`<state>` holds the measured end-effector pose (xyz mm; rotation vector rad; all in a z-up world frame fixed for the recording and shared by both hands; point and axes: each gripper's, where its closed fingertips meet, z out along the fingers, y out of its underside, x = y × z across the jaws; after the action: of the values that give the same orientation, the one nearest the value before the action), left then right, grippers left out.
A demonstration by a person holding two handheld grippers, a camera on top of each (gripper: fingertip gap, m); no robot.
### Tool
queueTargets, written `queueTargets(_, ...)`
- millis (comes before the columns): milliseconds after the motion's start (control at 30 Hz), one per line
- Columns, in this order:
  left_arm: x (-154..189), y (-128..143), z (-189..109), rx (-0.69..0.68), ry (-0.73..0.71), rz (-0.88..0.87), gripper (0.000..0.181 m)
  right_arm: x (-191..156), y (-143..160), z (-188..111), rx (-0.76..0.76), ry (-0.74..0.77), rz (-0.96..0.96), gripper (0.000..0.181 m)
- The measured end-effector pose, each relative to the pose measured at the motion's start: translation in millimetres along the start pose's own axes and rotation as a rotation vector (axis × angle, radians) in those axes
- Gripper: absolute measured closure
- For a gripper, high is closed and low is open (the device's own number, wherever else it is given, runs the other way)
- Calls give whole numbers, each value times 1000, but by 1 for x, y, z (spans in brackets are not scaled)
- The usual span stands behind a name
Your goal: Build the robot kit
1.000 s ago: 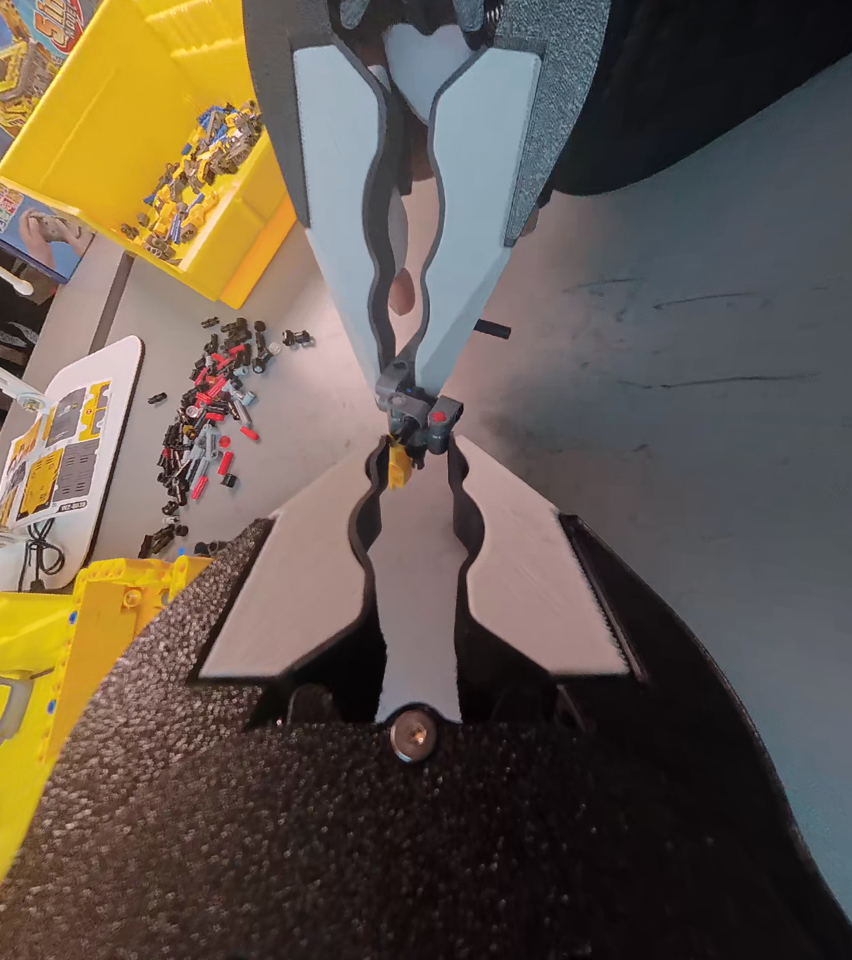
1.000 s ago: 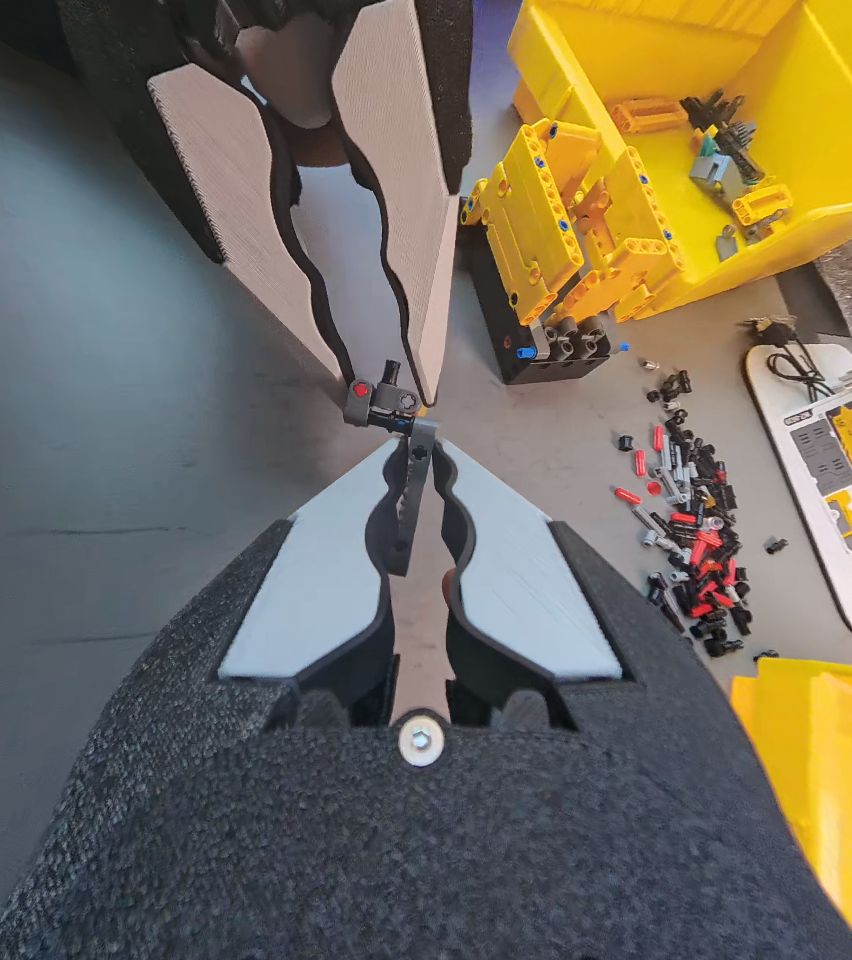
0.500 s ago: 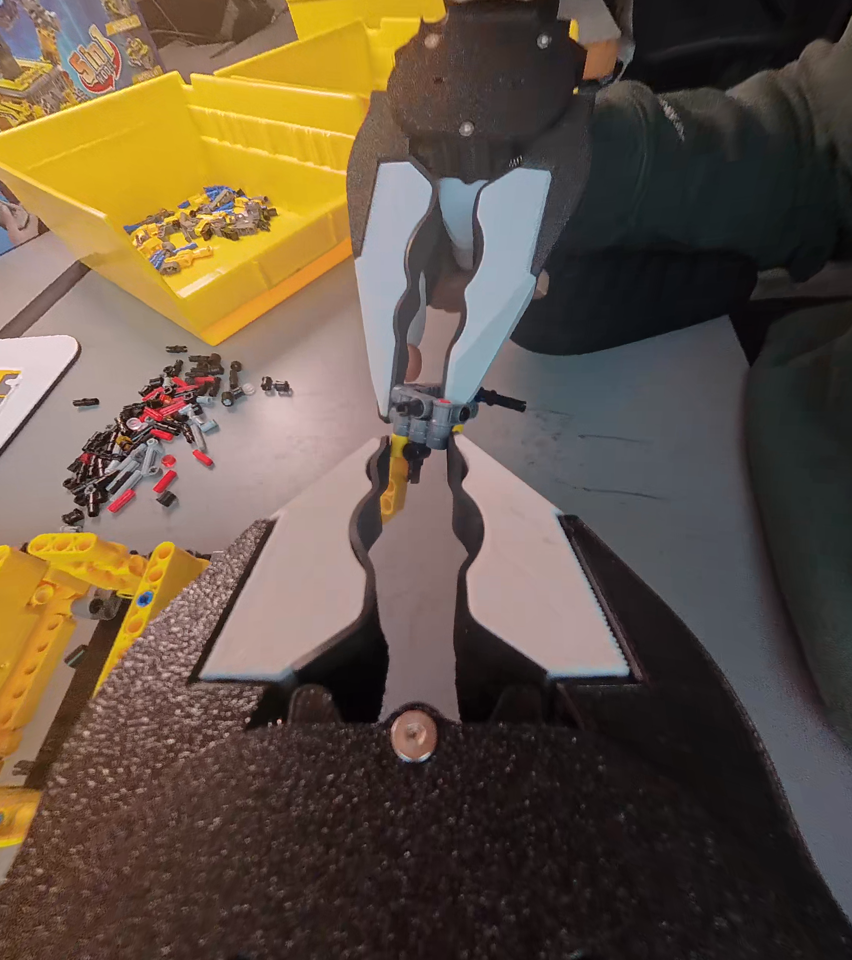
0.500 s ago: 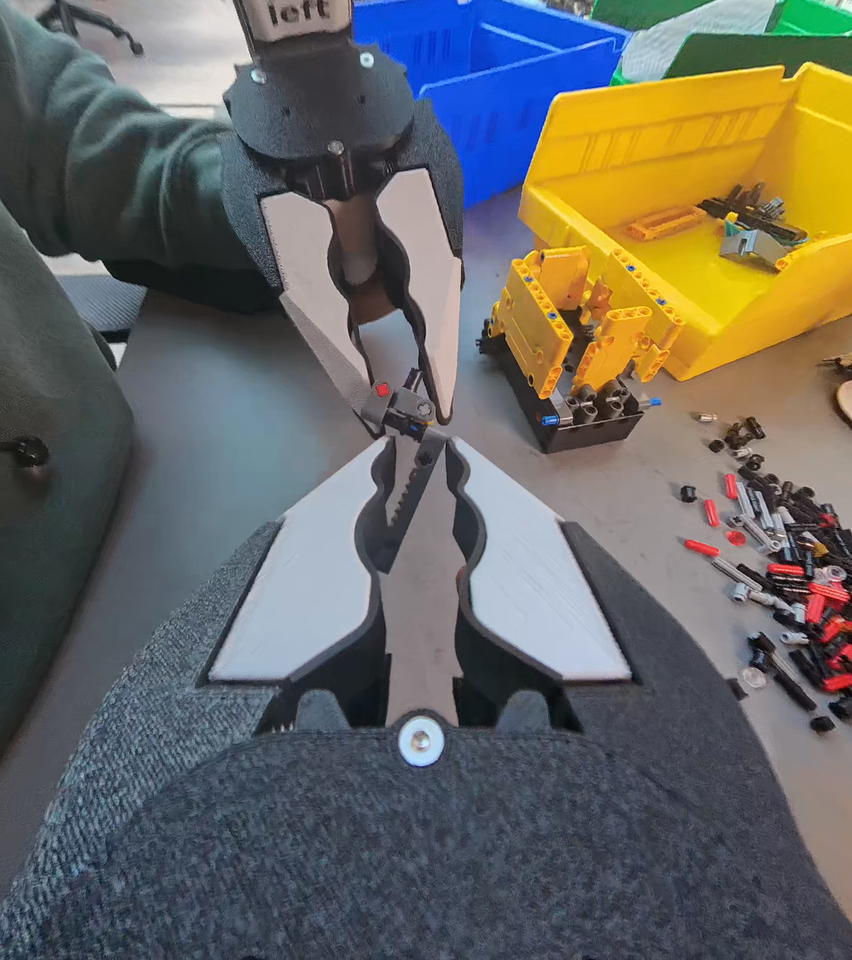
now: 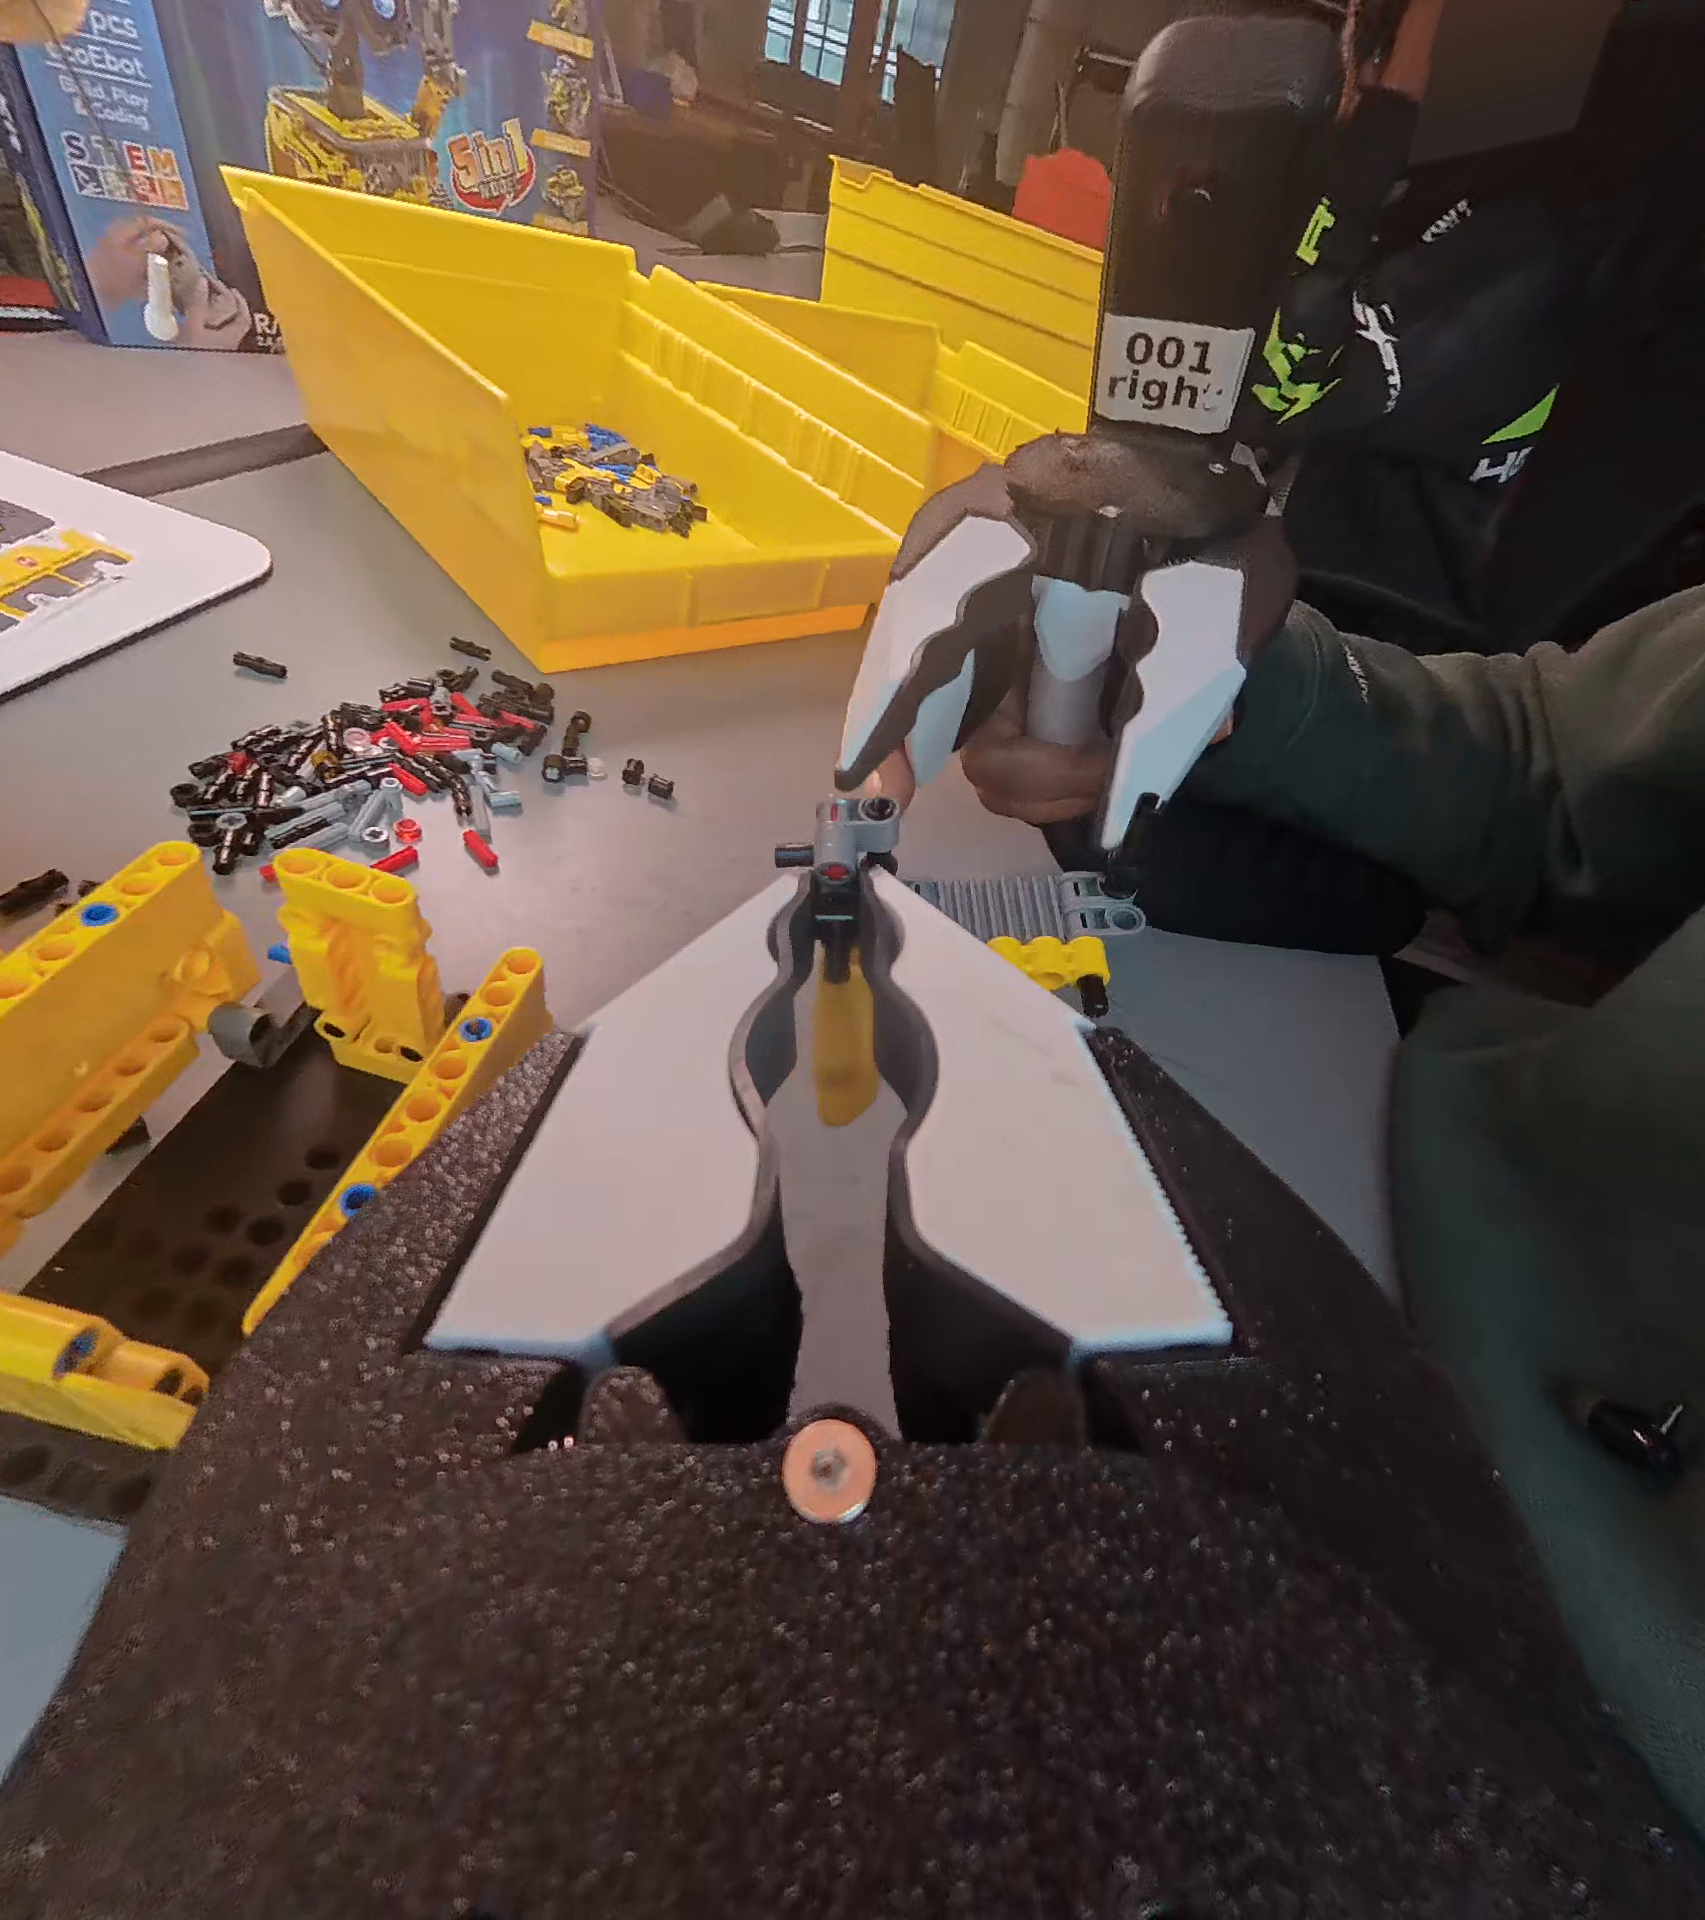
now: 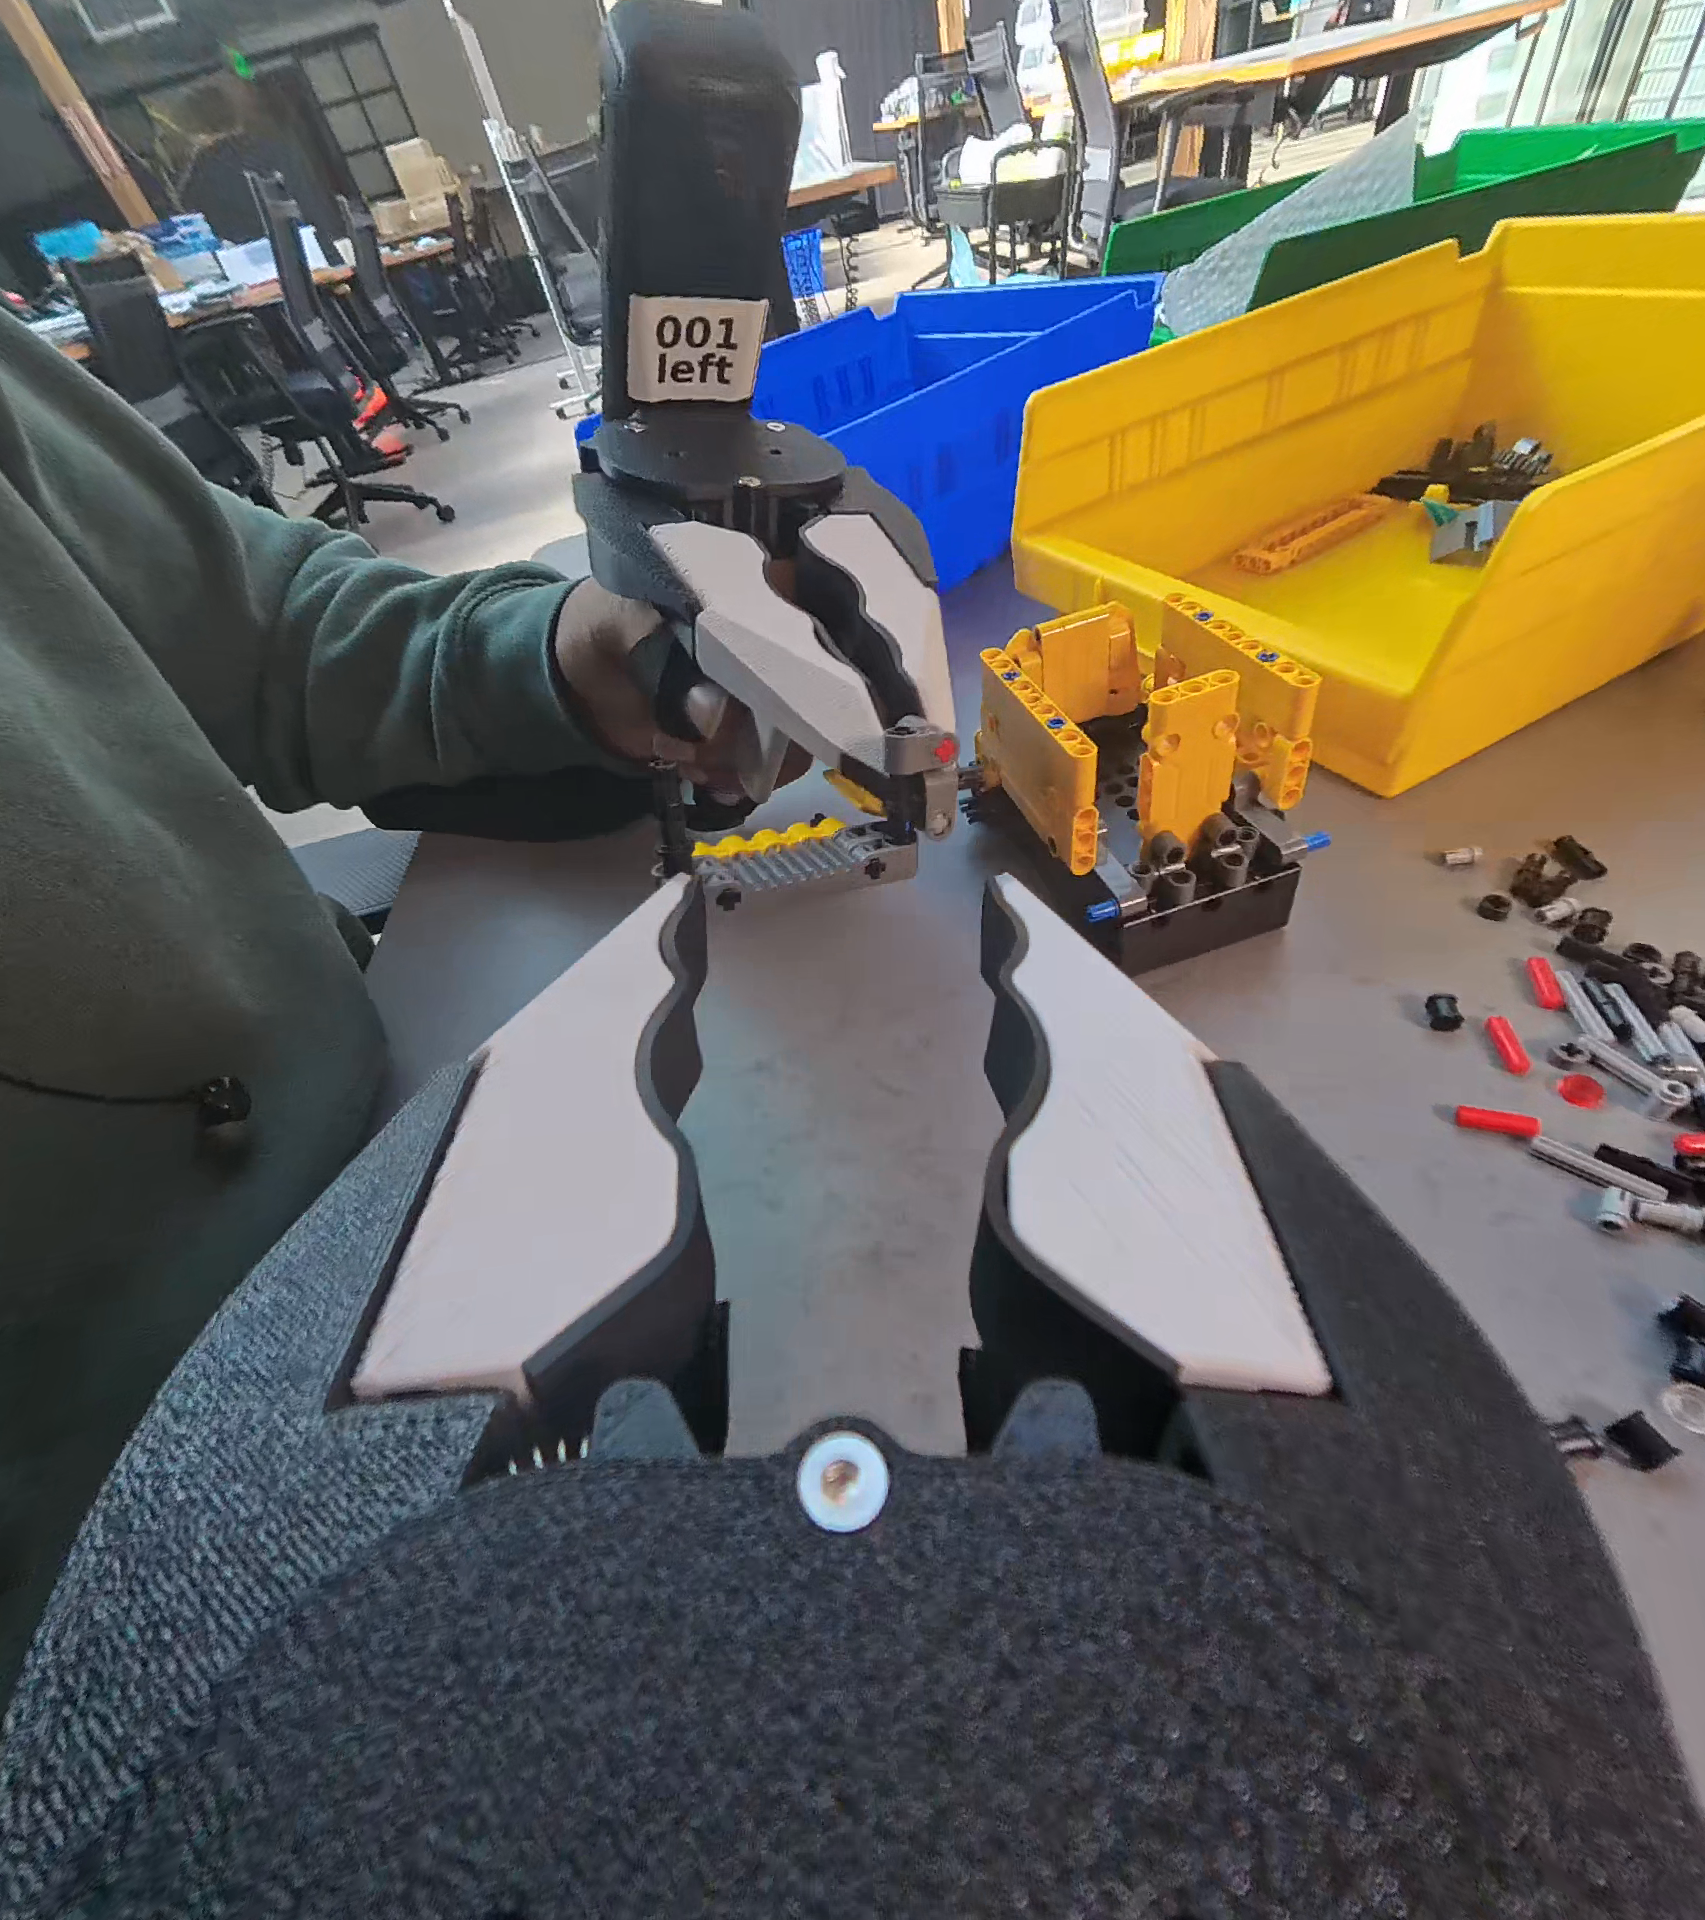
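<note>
Where the two views overlapped at mid-frame, the left gripper (image 5: 835, 883) had its fingers closed on a small part (image 5: 843, 847): a grey connector with a red pin at the tip and a yellow piece (image 5: 846, 1049) trailing back between the fingers. Its long axis ran along the fingers, pointing toward the upper middle of the left wrist view. In the right wrist view the same part (image 6: 915, 764) showed just left of centre, touching or nearly touching the yellow and black model (image 6: 1154, 790); contact could not be confirmed from this angle.

The right gripper (image 6: 843, 904) stood wide open and held nothing. A grey toothed bar (image 6: 806, 857) with a yellow piece along its far side lay on the grey table (image 6: 827, 1091) just beyond the right gripper's left fingertip, long axis left to right across the frame. The right gripper was the nearer to the bar; in the left wrist view the bar (image 5: 1019, 899) lay right of centre, under the right gripper's open fingers (image 5: 1170, 707).

A heap of loose pins (image 6: 1679, 1081) filled the right edge, and a yellow bin (image 6: 1243, 457) the upper right.
</note>
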<state>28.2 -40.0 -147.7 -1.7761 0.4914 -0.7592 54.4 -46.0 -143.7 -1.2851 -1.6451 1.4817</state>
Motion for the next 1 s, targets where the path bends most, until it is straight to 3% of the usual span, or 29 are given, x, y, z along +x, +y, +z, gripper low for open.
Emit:
queueTargets(167,-17,-10,-8,81,-44,-128,175,-9,9,11,-41,-6,-78,105)
queueTargets(267,-23,-15,-11,131,-44,-202,175,0,9,23,-46,115,-157,104)
queueTargets(400,-22,-15,-6,150,-38,-259,175,10,-3,34,-27,312,-358,122)
queueTargets(500,-16,-13,-4,147,-21,-265,175,17,-12,29,19,381,-383,153)
queueTargets(667,-11,-16,-4,159,15,-272,174,13,-19,20,93,240,-174,156)
queueTargets(833,6,-22,-6,177,161,-305,172,0,-29,5,173,-61,158,157)
queueTargets(1000,20,-26,-5,179,217,-247,171,-10,-33,-3,204,-198,261,158)
